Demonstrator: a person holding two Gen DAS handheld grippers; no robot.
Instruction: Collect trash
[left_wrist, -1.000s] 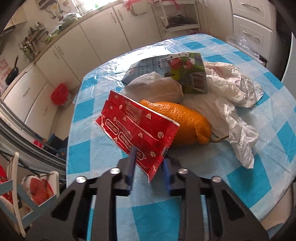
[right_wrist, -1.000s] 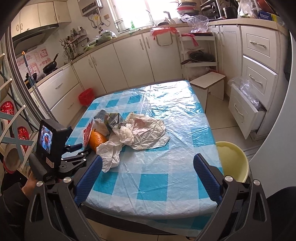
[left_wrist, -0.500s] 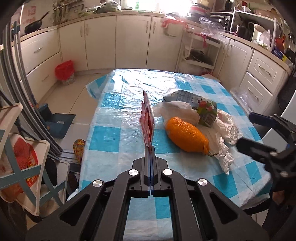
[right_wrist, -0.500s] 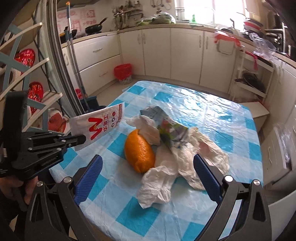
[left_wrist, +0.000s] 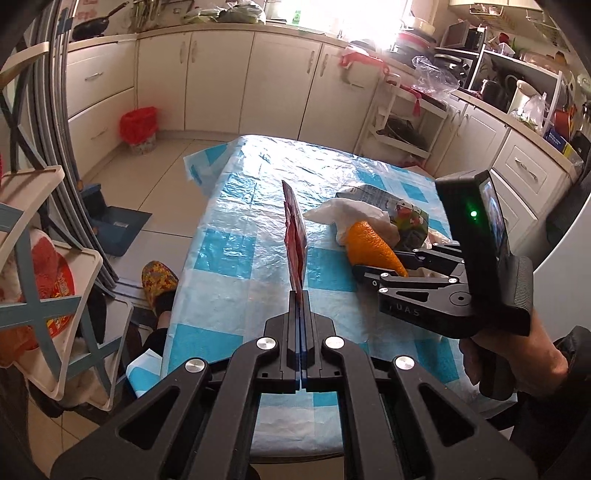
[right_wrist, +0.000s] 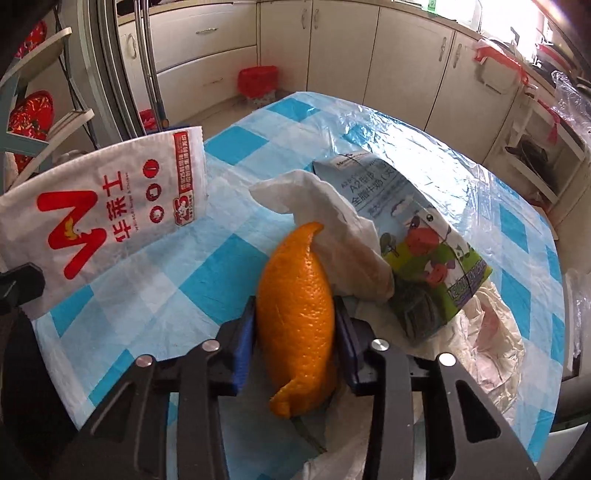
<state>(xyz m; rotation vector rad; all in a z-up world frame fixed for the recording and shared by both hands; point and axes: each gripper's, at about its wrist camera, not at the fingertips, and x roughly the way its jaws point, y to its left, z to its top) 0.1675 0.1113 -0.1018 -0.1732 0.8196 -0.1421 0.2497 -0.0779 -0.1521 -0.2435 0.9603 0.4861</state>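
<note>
My left gripper (left_wrist: 300, 295) is shut on a red-and-white snack wrapper (left_wrist: 295, 236), held upright and edge-on above the table's near left part; its white printed face (right_wrist: 110, 214) shows in the right wrist view. My right gripper (right_wrist: 294, 310) is closing its jaws, and the blue pads touch both sides of an orange peel (right_wrist: 295, 306) that lies on the checked tablecloth (right_wrist: 480, 192). In the left wrist view the right gripper (left_wrist: 373, 273) reaches the orange peel (left_wrist: 369, 243) from the right. A flattened milk carton (right_wrist: 424, 251) and a white tissue (right_wrist: 332, 210) lie just behind the peel.
A crumpled white plastic bag (right_wrist: 491, 332) spreads under the carton to the right. A red bin (left_wrist: 138, 125) stands on the floor by the cabinets. A slipper (left_wrist: 159, 280) and a white rack (left_wrist: 37, 277) are left of the table. A hand (left_wrist: 517, 354) holds the right gripper.
My left gripper shut on the wrapper, lifted it off the peel and turned it edge-on. My right gripper swung in low over the table and its wide jaws narrowed around the orange peel.
</note>
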